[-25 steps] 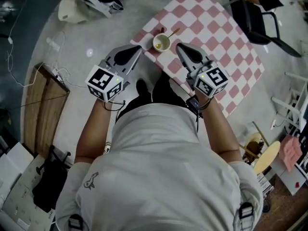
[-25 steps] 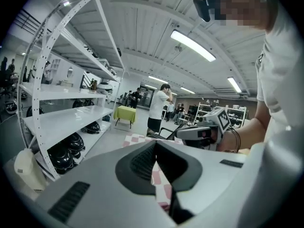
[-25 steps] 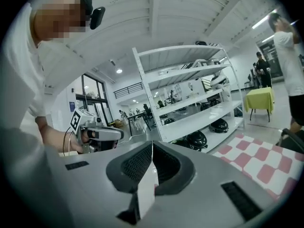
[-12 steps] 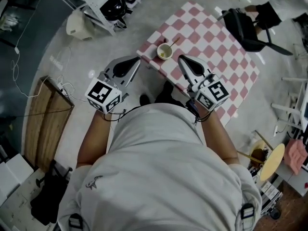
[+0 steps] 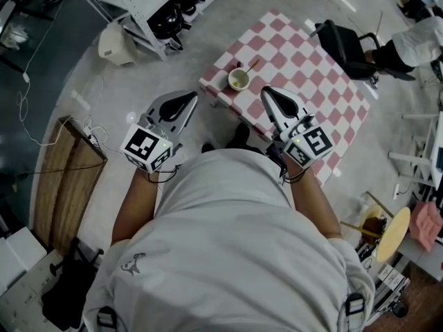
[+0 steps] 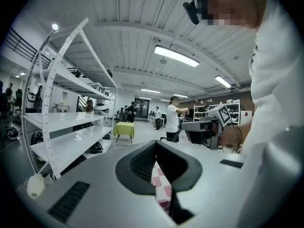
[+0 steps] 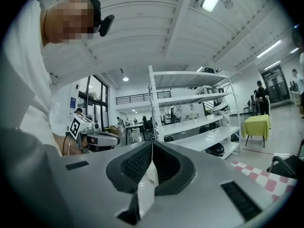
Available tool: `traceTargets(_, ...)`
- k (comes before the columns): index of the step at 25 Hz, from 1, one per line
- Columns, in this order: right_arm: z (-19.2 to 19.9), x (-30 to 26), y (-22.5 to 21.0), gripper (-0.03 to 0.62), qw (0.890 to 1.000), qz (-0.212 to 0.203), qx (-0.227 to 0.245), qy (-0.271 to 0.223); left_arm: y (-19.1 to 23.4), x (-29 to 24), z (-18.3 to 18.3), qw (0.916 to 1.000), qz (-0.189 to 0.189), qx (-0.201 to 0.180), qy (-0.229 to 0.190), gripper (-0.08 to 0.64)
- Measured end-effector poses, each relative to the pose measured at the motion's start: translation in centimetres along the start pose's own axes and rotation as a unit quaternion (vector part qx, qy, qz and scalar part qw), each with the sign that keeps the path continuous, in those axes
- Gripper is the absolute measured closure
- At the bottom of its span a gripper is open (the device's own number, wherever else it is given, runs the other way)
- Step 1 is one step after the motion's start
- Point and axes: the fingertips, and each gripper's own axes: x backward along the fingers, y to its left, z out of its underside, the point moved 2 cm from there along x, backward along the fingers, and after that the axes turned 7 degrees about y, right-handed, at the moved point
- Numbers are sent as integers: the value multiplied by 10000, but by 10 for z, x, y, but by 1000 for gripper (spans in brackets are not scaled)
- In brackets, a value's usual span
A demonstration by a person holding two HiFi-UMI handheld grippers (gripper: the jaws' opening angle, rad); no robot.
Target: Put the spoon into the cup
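In the head view a small pale cup stands near the front corner of the pink-and-white checkered table. The spoon rests in it, handle leaning out to the upper right. My left gripper hangs over the floor, left of the table corner. My right gripper hovers at the table's near edge, right of the cup. Both are short of the cup. Each gripper view shows its jaws shut with nothing between them: left gripper, right gripper. Neither gripper view shows the cup.
A white shelf rack stands at the upper left with a white bag beside it. A black chair and a seated person are behind the table. A wooden board lies on the floor, left.
Both grippers have drawn back from the cup and spread slightly; the table and cup now look smaller and farther away. Both stay shut.
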Motion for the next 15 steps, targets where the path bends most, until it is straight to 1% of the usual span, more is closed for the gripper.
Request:
traceTargets(9,-5,0,4,557,10000,87,35,-11,-2,-1,-1,9999,149,-46,-40,546)
traceTargets(15,-2,12,11,557,9995,287,-94,-6,-10,0,-1,9992,398,-93,35,546)
